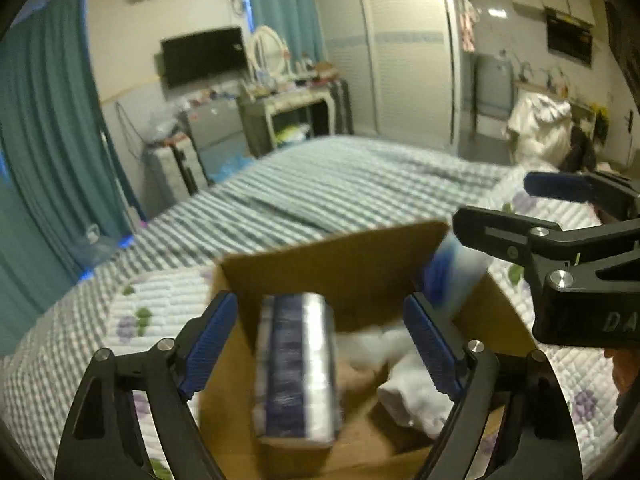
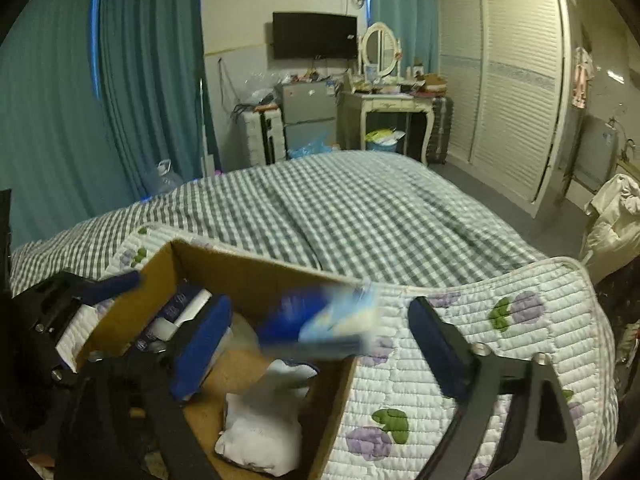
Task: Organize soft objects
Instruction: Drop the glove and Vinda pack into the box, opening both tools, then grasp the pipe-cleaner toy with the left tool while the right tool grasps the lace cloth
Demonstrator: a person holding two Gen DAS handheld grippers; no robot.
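We are seeing a blue-wrapped pack (image 1: 296, 368) standing on end inside the open cardboard box (image 1: 336, 268), blurred, near the box's left wall. A second blue-and-white pack (image 2: 328, 320) is blurring at the box's far right corner, above the rim, between the right fingers; we cannot tell whether it is touching anything. White soft items (image 2: 260, 428) are lying on the box floor to the right of the upright pack. The box is sitting on a quilted floral pad (image 2: 480, 360) that is lying on the checked bedspread (image 2: 340, 208).

Our left hand-held gripper (image 1: 320, 344) is hovering over the box with its blue pads wide apart, the upright pack showing in the gap but touching neither pad. Our right hand-held gripper (image 2: 320, 344) is also standing spread apart, one finger over the box, the other over the pad.

Beyond the bed, teal curtains (image 2: 120, 80), a wall television (image 2: 315, 35), a dressing table (image 2: 388, 104) and a white wardrobe (image 2: 504, 80) are showing.
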